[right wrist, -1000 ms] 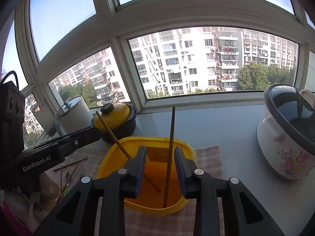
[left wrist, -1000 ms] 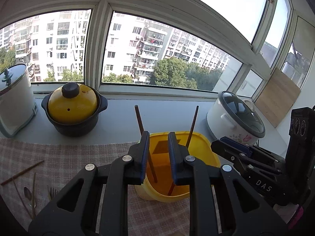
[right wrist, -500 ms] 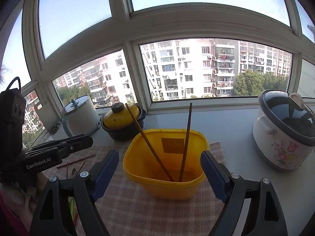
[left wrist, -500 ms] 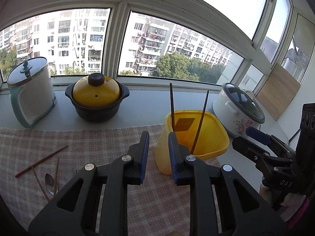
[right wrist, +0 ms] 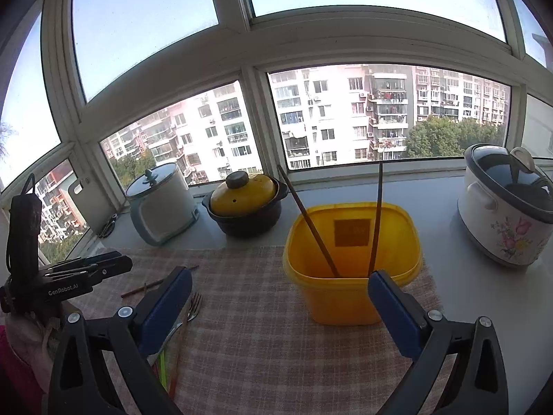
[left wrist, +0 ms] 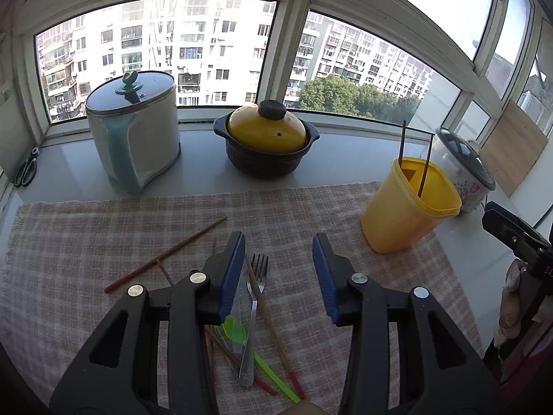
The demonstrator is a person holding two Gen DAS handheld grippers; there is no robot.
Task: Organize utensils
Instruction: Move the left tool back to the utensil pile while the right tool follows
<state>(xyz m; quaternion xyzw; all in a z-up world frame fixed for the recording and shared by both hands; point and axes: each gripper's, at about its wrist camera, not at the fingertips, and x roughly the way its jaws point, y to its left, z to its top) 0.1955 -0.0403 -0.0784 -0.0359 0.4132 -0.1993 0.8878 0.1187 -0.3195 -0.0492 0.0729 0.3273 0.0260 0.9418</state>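
Left gripper (left wrist: 278, 269) hangs over the loose pile now, fingers (left wrist: 232, 276) parting, nothing pinched between them. A second ago it sat right over the yellow plastic tub (left wrist: 408, 207); that tub is now off to its right on the checked woven cloth (left wrist: 103, 235). Under the fingers: a shiny metal fork (left wrist: 255, 297), slim wooden chopsticks (left wrist: 273, 325) with red tips, and a lime-green plastic utensil (left wrist: 238, 332), all crossed over each other. One more chopstick (left wrist: 166, 255) lies slanted, apart to the left. Right gripper (right wrist: 280, 294) has pulled back from the tub (right wrist: 352, 276), fingers (right wrist: 394, 304) spreading wide and empty, where earlier they stood narrow. Two dark chopsticks (right wrist: 312, 224) lean inside the tub. Behind, on the smooth grey desk (left wrist: 207, 176): a round yellow-lidded casserole (left wrist: 266, 141).
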